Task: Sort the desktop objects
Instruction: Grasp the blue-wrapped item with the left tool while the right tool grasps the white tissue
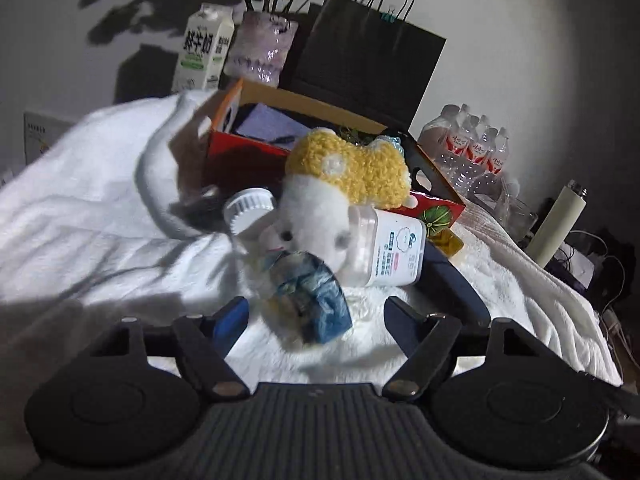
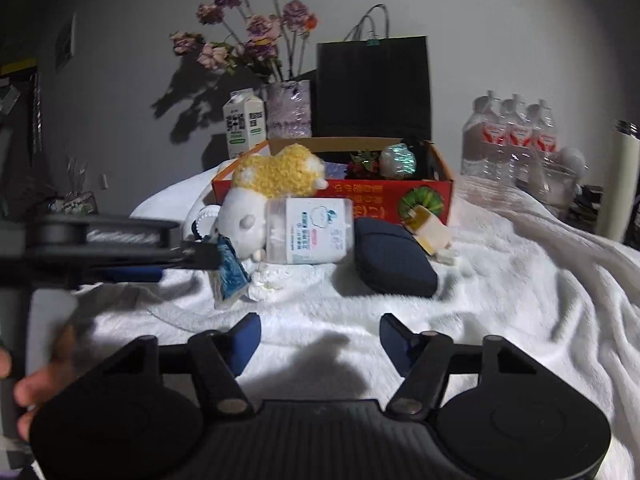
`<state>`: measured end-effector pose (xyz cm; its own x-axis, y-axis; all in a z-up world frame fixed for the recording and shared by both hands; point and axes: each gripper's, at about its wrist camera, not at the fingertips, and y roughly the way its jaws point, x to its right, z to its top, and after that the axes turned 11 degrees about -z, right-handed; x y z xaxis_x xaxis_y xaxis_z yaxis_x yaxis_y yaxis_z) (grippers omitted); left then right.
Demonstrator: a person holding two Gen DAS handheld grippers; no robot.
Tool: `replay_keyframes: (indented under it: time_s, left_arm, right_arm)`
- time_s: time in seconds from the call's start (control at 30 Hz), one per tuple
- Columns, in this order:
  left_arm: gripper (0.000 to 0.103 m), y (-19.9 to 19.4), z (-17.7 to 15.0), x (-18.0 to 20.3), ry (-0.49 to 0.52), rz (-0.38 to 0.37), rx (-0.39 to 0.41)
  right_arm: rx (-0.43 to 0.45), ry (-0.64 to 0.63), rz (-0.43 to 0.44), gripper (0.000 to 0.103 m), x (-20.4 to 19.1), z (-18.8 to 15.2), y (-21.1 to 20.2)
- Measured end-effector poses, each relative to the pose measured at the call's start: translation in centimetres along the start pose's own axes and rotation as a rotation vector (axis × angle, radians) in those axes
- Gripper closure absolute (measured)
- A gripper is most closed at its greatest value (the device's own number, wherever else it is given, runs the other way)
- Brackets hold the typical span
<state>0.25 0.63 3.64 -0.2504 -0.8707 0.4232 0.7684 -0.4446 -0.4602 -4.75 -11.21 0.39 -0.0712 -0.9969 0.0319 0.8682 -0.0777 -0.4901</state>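
A blue patterned tissue packet (image 1: 316,300) lies on the white blanket, between the open fingers of my left gripper (image 1: 316,314); whether they touch it I cannot tell. It shows in the right wrist view (image 2: 231,268), with the left gripper (image 2: 200,258) reaching from the left. Behind it lie a white and yellow plush toy (image 1: 320,200), a clear jar with a white label (image 1: 390,246) and a dark blue case (image 2: 394,258). An open red cardboard box (image 2: 436,196) stands behind them. My right gripper (image 2: 320,338) is open and empty over bare blanket.
A milk carton (image 2: 245,122), a vase of flowers (image 2: 289,108) and a black paper bag (image 2: 372,88) stand behind the box. Shrink-wrapped water bottles (image 2: 510,138) and a white flask (image 2: 620,184) stand at the right. A yellow packet (image 2: 428,228) leans on the box.
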Motion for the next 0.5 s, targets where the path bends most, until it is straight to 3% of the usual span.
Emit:
replay_keyframes:
  time_s: [0.03, 0.1, 0.17, 0.27, 0.47, 0.5]
  left_arm:
    - [0.026, 0.7, 0.1, -0.2, -0.007, 0.006, 0.001]
    - [0.038, 1.7, 0.3, -0.7, -0.025, 0.019, -0.01]
    - [0.082, 2.1, 0.1, -1.5, -0.056, -0.002, -0.047]
    - [0.086, 1.0, -0.4, -2.6, -0.098, -0.048, -0.066]
    - [0.087, -2.5, -0.6, -3.6, -0.092, -0.049, -0.059]
    - [0.087, -2.8, -0.5, -3.8, -0.093, -0.041, -0.054]
  right_arm:
    - [-0.005, -0.013, 0.002, 0.049, -0.4, 0.3, 0.6]
    - [-0.011, -0.033, 0.008, 0.049, -1.0, 0.7, 1.8]
    - [-0.02, -0.042, 0.016, 0.049, -1.5, 1.0, 2.9]
    - [-0.031, -0.054, 0.03, 0.049, -2.3, 1.7, 4.5]
    - [-0.038, -0.078, 0.081, 0.049, -4.6, 3.4, 7.6]
    - [-0.049, -0.085, 0.086, 0.053, -5.0, 3.4, 8.3]
